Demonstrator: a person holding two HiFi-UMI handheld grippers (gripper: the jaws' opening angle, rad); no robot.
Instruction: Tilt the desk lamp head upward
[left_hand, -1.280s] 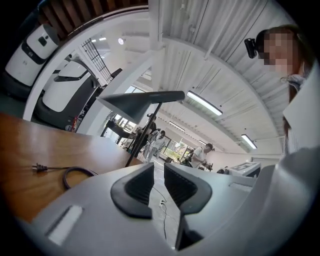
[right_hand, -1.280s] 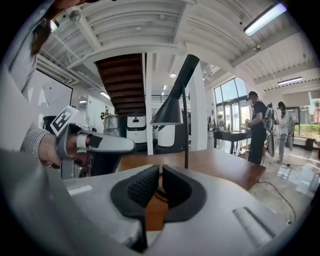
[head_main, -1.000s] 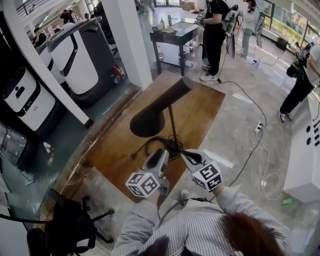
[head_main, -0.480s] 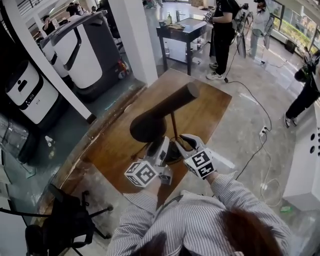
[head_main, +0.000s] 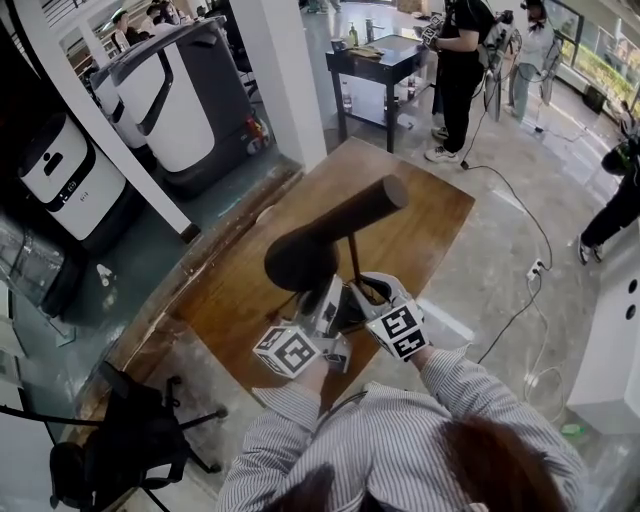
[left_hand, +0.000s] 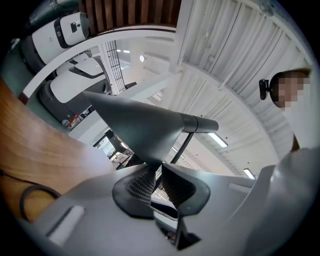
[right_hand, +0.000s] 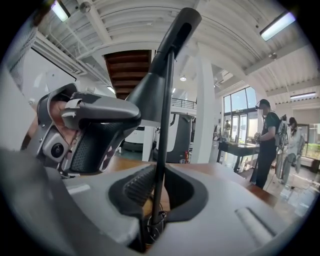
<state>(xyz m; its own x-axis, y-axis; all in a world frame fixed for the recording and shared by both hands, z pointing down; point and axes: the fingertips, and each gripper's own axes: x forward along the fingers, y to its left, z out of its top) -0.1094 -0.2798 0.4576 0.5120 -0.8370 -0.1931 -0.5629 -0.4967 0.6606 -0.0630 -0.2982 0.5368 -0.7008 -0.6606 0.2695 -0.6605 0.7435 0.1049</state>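
We are working at the brown wooden table with one gripper in each hand. The black metal desk lamp is standing close to the table edge nearest us, about midway along that edge. In the head view the two grippers are covering its base. The tubular lamp head is sloping up toward the far side of the table, and the dark cone-shaped shade is hanging from its lower end.

We are holding the left gripper under the shade. Its jaws have just been closing and are now standing nearly together. In the left gripper view the ribbed pads are pinching the lowest part of the shade, which is dipping down between them.

We are holding the right gripper at the thin black stem. Its jaws are standing apart, with the upright stem passing between them. The stem is lying against one pad and leaving a gap to the other, so the jaws are not clamping it.

A black cable is looping on the table beside the lamp base.

Each gripper is carrying a white marker cube printed with black-and-white square patterns.
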